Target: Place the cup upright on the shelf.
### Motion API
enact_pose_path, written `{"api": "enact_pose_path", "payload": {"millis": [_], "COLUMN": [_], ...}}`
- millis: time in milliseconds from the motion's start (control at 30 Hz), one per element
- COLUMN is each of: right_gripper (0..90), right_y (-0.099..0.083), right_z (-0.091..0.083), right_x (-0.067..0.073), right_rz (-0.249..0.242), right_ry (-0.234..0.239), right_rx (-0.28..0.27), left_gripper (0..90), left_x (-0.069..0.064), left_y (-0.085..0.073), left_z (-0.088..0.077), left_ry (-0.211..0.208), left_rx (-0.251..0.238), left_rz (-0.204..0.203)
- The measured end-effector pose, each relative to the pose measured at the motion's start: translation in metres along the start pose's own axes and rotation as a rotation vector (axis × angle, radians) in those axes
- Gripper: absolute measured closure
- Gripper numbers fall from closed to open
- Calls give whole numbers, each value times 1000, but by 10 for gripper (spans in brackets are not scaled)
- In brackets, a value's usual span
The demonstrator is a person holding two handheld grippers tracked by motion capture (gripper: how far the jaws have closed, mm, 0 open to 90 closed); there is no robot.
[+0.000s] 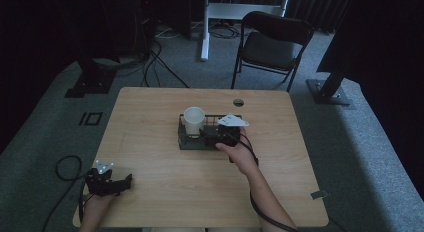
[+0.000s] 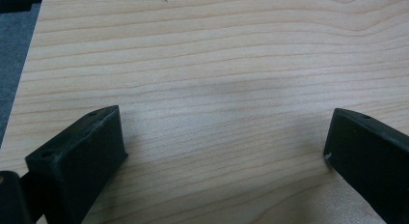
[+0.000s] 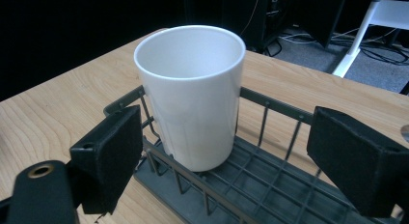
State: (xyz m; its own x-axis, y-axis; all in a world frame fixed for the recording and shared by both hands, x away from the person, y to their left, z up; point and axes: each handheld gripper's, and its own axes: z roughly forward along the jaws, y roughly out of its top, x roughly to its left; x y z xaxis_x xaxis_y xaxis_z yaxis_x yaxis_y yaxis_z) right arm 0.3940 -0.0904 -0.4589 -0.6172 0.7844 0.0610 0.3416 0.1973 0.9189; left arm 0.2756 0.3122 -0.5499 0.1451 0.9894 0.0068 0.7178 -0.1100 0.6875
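Left gripper [image 2: 222, 151]: jaws spread wide apart, nothing between them, angled down over the wooden table [image 2: 226, 64]. Light wood grain runs across beneath. Table's edge runs along the far left, with grey floor [image 2: 12, 60] beyond it.

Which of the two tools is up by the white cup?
The right tool, jaws spread, is at the wire rack holding the white cup. The left tool sits far off, over bare table near the front-left corner.

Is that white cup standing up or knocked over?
Upright: the white cup stands on its base in the wire rack, open mouth up.
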Motion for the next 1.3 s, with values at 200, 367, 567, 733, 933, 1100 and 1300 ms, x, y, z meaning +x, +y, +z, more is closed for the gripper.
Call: {"api": "enact_pose_path", "payload": {"millis": [200,367,567,733,933,1100,1300], "right_gripper": [125,125,125,125,125,125,125], "right_y": [-4,-8,-11,-17,-24,-29,-39], "right_z": [-11,-22,-35,-44,-54,-61,-70], "right_x": [-6,-14,-23,-34,-46,-53,-58], "right_rz": [-3,-7,2,9,19,24,25], "right_ry": [-2,-19,-39,-66,-92,-113,-131], "right_rx": [-6,-17,-29,-27,-25,-26,-22], "left_gripper": [9,9,9,9,9,9,9], "left_x": [0,0,0,0,0,0,0], "left_y": [0,0,0,0,0,0,0], "left_z": [0,0,0,0,0,0,0], "left_ry": [0,0,0,0,0,0,0], "left_rx": [0,0,0,0,0,0,0], "left_rz": [0,0,1,0,0,0,0]}}
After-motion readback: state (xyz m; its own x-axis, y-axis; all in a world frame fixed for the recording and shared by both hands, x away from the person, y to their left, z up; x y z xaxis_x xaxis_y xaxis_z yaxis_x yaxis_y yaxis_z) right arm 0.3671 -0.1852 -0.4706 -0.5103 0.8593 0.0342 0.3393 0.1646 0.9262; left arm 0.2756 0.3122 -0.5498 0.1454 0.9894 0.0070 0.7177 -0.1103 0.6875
